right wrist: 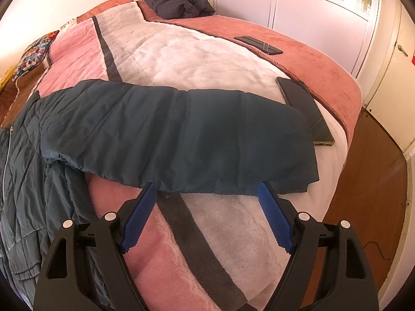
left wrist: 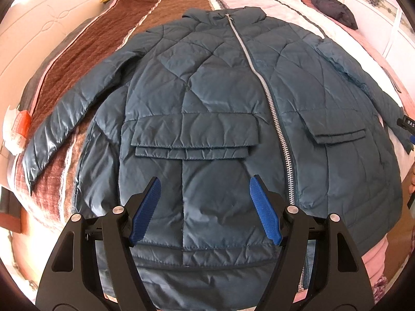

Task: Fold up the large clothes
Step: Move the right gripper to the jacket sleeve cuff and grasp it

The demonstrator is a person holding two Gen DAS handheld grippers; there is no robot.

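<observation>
A dark teal quilted jacket (left wrist: 207,98) lies front up and zipped on the bed, hood at the far end, both sleeves spread out to the sides. My left gripper (left wrist: 205,181) hovers open over its lower front panel, below the big left pocket flap, blue pads (left wrist: 145,210) wide apart and nothing between them. In the right wrist view the jacket's right sleeve (right wrist: 179,134) stretches across the bedspread, cuff end to the right. My right gripper (right wrist: 207,188) stands open just short of the sleeve's near edge, with its fingertips at that edge.
The bed has a pink, white and brown patchwork bedspread (right wrist: 197,54). Two dark phones (right wrist: 306,108) (right wrist: 259,44) lie on it right of the sleeve. A dark folded garment (right wrist: 176,2) sits at the far end. Wardrobe doors (right wrist: 311,13) and wooden floor (right wrist: 368,181) lie past the bed's right edge.
</observation>
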